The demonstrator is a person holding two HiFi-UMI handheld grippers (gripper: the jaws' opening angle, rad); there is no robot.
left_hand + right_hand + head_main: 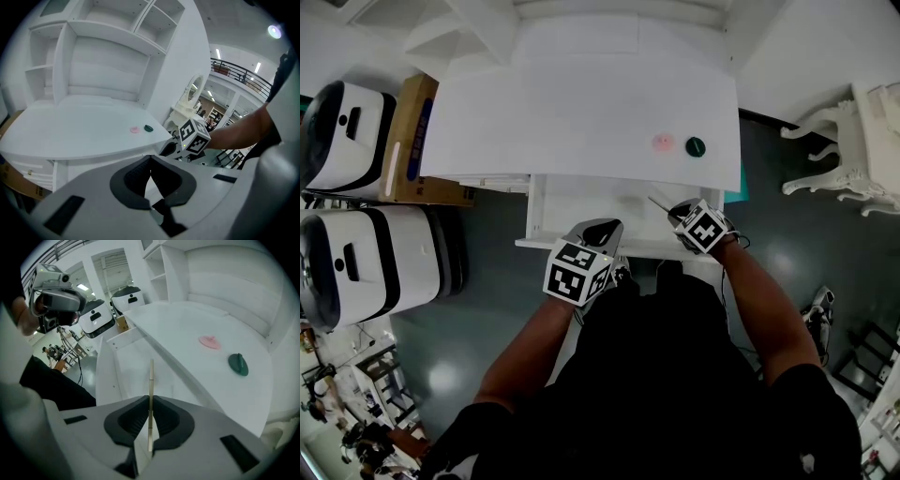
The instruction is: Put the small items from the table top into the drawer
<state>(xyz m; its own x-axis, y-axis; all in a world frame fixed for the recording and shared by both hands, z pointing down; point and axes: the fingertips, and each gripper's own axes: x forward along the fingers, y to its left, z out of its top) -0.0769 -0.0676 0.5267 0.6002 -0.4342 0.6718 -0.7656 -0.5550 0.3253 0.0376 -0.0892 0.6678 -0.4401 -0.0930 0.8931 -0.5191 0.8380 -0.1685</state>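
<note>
In the head view, the left gripper covered its own jaws from above. The near rim of the drawer vanished beneath both grippers and the person's torso. The thin stick ran down between the pads of the right gripper, its lower end out of sight. Ahead of that gripper, the pink item and the green item were too small to identify.

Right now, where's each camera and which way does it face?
Head view: on the head, steeply down at white desk, open drawer; forearms, left gripper, right gripper show.
Left gripper view: faces across the desk; own shut fingers, right gripper show.
Right gripper view: over the drawer; own fingers clamp a thin stick.
All share pink item, green item.
</note>
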